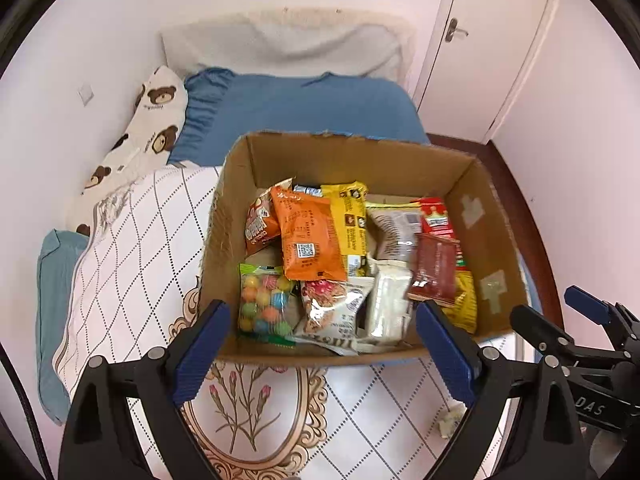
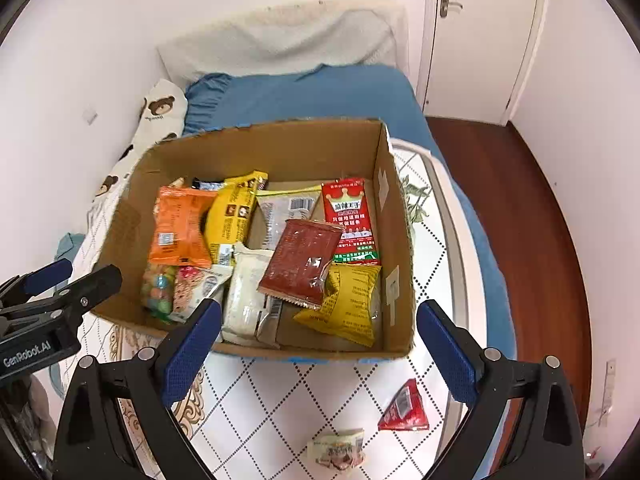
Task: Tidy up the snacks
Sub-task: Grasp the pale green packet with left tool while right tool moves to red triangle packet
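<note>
Two grippers hang side by side above a bed, both tilted down toward an open cardboard box [image 2: 384,208] that rests on the patterned quilt [image 2: 320,392]; the left gripper [image 1: 320,344] stands with its blue pads wide apart and nothing between them, and the right gripper [image 2: 318,344] likewise shows spread, empty jaws; the box is presumably the collecting place, since most packets already lie inside it in a loose single layer: an orange packet [image 2: 180,228] and a yellow packet [image 2: 232,216] toward the far left, a bag of coloured candy balls [image 1: 262,300] at the near-left corner, a white pouch [image 2: 248,296] in the middle, a dark red sachet [image 2: 300,264] lying over a red carton-printed pack [image 2: 350,216], and a yellow crinkled packet [image 2: 348,304] at the near right; two items remain outside on the quilt, nearer the camera than the box: a small red packet [image 2: 404,404] just inside the right gripper's right finger in the frame, and a pale wrapped sweet [image 2: 338,446] low between its fingers; judged from this layout, the task is nearly complete, and the right gripper is the better placed to collect both strays, which lie below it, apart from the pads and untouched
</note>
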`<state>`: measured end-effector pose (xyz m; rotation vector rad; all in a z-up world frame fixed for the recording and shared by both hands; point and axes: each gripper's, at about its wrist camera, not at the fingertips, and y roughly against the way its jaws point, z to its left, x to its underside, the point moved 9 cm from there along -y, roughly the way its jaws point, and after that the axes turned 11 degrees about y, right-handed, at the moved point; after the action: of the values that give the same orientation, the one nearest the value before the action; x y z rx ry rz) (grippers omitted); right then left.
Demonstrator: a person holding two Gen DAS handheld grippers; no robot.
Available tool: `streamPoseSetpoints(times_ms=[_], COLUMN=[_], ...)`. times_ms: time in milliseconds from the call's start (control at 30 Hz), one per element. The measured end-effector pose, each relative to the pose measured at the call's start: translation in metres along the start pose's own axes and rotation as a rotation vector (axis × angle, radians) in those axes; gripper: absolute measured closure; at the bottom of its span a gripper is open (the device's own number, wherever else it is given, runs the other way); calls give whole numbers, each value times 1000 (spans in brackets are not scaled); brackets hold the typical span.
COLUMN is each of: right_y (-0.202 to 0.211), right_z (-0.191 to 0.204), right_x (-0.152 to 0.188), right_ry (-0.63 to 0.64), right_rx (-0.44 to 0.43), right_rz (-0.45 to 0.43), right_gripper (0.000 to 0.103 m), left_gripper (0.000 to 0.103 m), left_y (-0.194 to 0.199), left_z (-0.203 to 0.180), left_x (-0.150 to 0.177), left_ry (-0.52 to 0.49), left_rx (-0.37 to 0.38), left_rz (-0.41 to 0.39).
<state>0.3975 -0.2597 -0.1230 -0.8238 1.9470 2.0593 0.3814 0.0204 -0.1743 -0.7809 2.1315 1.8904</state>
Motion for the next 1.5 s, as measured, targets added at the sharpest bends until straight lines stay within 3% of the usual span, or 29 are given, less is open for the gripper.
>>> streamPoseSetpoints(times_ms=[333, 667, 767, 900, 1067, 1233, 1267, 1300, 1400, 1500], right_y=[62, 98, 89, 57, -6, -57, -66, -70, -82, -94], right_z=[10, 1, -18, -55, -85, -82, -79, -78, -76, -72], right_x=[15, 37, 61, 117, 220, 297, 310, 315, 326, 330], right_ry=[14, -38, -82, -165, -264, -340, -353, -355, -347, -324], right_rx=[3, -45, -48, -25, -13, -93, -117, -125, -133, -147], right_rz=[-102, -148, -111, 2, 220, 357, 370, 373, 373, 396], right_gripper=[3, 3, 3, 3, 3, 3, 3, 3, 1, 0], left_gripper=[8, 8, 8, 8, 8, 9, 15, 32, 50, 56], left_y=[54, 65, 50, 7, -66, -115, -123, -132, -144, -140], left_z=[-7, -24, -39, -67, -106, -131, -136, -140, -147, -147], left_x=[18, 50, 76, 125, 196, 231, 236, 242, 250, 247], left_ry=[-23, -51, -82, -141, -229, -259, -268, -281, -318, -312], left_rx=[7, 16, 22, 32, 50, 40, 41, 26, 5, 7], left_rz=[-99, -90, -35, 101, 348, 457, 472, 489, 498, 487])
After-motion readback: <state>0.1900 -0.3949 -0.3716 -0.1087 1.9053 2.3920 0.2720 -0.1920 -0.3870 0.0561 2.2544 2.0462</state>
